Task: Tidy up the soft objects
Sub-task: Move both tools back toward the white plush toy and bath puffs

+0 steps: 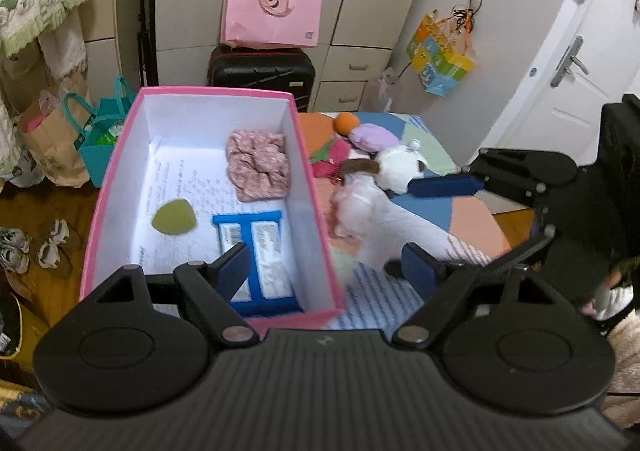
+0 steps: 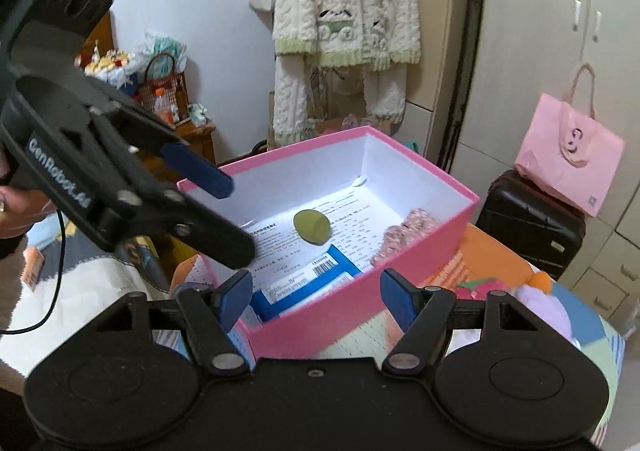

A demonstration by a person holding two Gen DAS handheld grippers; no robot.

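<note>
A pink box with a white inside holds a crumpled pink cloth, a green sponge and a blue-edged packet. The box also shows in the right wrist view. To its right on the patchwork table lie an orange ball, a purple soft thing, a white and brown plush and a pale pink plush. My left gripper is open and empty over the box's near right corner. My right gripper is open and empty at the box's near wall; it shows beside the plush.
A black suitcase with a pink bag on it stands behind the table. Paper bags stand on the floor at left. Knitted clothes hang on the wall. A white door is at right.
</note>
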